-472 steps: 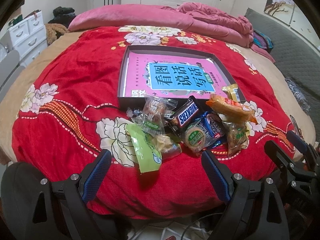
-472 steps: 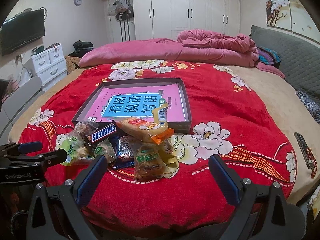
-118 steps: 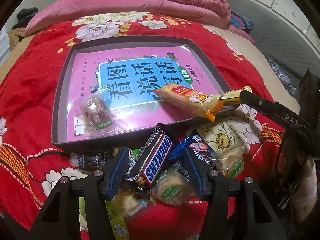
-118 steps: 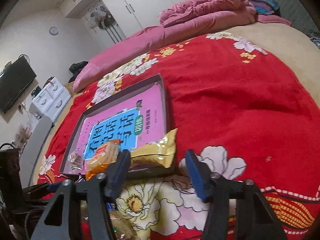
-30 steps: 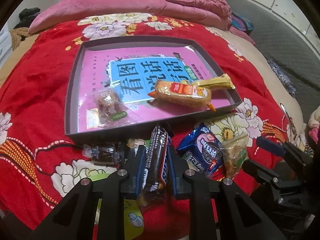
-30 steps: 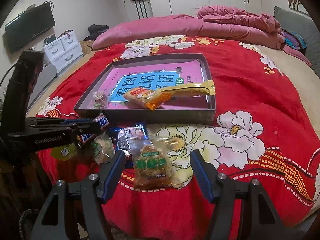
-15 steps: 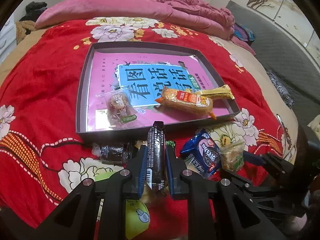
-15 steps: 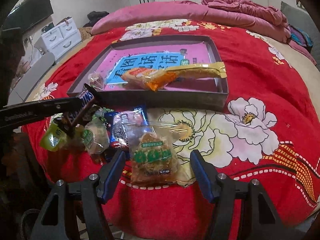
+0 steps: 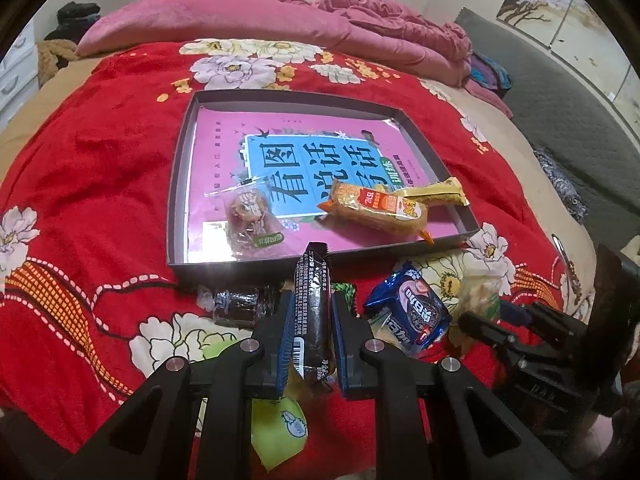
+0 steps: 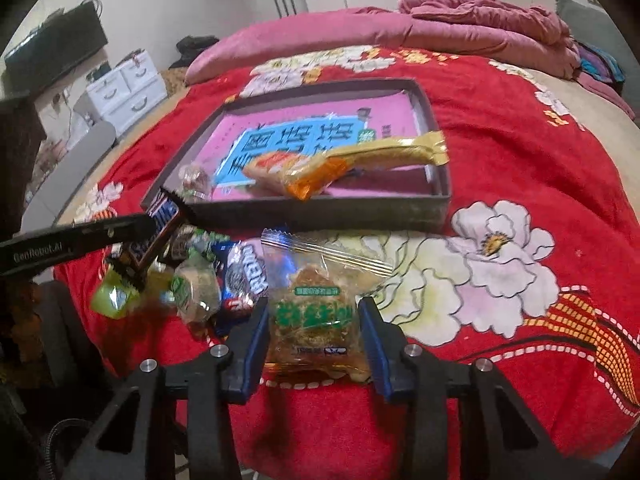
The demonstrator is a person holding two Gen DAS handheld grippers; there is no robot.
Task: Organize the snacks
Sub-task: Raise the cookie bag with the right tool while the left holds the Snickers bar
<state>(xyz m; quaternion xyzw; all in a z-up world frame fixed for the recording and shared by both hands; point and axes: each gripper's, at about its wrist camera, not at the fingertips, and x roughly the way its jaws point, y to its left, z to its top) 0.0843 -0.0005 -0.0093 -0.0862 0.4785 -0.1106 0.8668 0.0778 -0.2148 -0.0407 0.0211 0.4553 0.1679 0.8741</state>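
Left wrist view: your left gripper (image 9: 310,332) was clamped on the dark chocolate bar (image 9: 313,312), held on edge just short of the grey tray (image 9: 178,184), which lay at 12 o'clock. To place well, you needed to lift the bar over the near wall and set it in the bare middle, between the clear-wrapped cake (image 9: 250,216) at 11 o'clock and the orange packet (image 9: 376,212) at 1 o'clock. In the right wrist view, your right gripper (image 10: 314,336) was closing, its pads against the clear pastry bag (image 10: 314,308) on the red bedspread (image 10: 540,140). The blue biscuit pack (image 10: 244,276) lay close at 10 o'clock and could snag.
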